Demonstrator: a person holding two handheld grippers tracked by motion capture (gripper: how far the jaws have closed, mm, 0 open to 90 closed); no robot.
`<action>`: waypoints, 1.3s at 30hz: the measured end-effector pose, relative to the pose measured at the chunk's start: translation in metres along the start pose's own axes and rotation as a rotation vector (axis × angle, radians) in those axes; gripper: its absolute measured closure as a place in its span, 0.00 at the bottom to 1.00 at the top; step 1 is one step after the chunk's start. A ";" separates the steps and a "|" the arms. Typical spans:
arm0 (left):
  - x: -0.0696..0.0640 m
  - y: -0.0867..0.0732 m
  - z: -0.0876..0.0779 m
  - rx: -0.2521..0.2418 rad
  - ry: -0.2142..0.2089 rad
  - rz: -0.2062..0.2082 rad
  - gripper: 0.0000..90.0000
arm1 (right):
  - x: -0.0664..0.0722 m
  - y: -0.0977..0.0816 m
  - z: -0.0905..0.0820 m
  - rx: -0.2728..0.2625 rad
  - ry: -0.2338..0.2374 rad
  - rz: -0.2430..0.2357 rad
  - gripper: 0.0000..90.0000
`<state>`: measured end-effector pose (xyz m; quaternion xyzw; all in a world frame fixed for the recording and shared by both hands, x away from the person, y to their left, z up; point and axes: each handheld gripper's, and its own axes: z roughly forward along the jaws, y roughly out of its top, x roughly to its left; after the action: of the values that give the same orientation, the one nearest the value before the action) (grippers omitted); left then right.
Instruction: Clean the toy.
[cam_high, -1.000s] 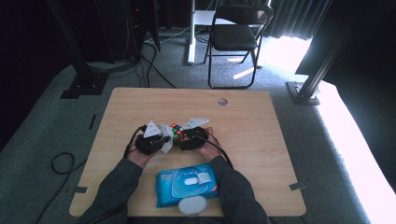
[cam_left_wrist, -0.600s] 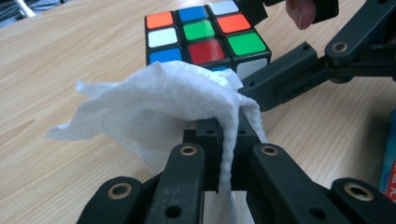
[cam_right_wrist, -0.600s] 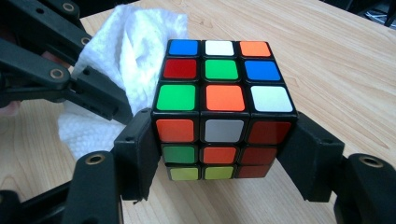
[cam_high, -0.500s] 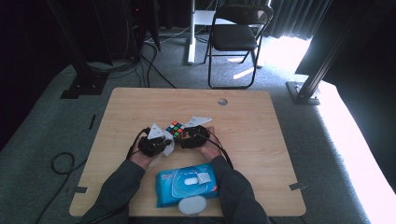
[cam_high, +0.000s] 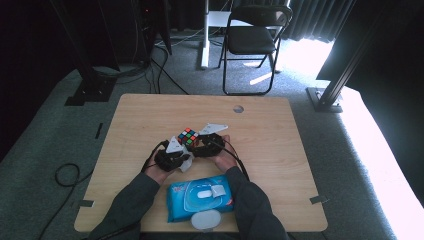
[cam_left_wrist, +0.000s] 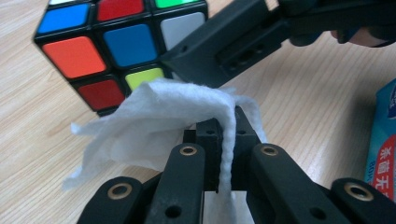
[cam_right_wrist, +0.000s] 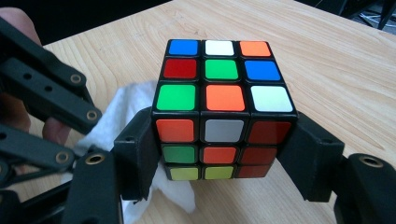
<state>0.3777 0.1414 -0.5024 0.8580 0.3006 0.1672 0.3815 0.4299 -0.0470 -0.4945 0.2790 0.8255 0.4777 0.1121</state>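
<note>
White wet wipe (cam_left_wrist: 154, 116) sits pinched in my left gripper (cam_left_wrist: 219, 135), jaws together on it, just beside the puzzle cube (cam_right_wrist: 219, 107) at frame centre, which my right gripper (cam_right_wrist: 219, 161) clamps by two sides so a face can be wiped

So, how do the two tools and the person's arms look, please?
Both tools are black, built of flat linked bars joined by brass-coloured rivets, ending in blocky black jaws. The left tool and the right tool each carry a light grey three-cornered plate on top, and a thin black cable trails from each. The person wears dark grey long sleeves.
</note>
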 end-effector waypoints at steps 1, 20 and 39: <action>0.000 0.000 0.000 0.001 -0.001 0.001 0.96 | 0.000 0.000 0.000 0.000 0.000 0.000 0.38; 0.021 0.004 -0.024 -0.063 0.051 -0.057 0.96 | 0.004 -0.005 0.005 0.048 -0.006 -0.038 0.38; 0.021 0.005 -0.025 -0.072 0.063 -0.048 0.96 | 0.004 -0.005 0.005 0.052 -0.011 -0.048 0.38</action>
<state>0.3829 0.1667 -0.4812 0.8304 0.3268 0.1956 0.4067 0.4270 -0.0426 -0.5007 0.2645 0.8436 0.4516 0.1205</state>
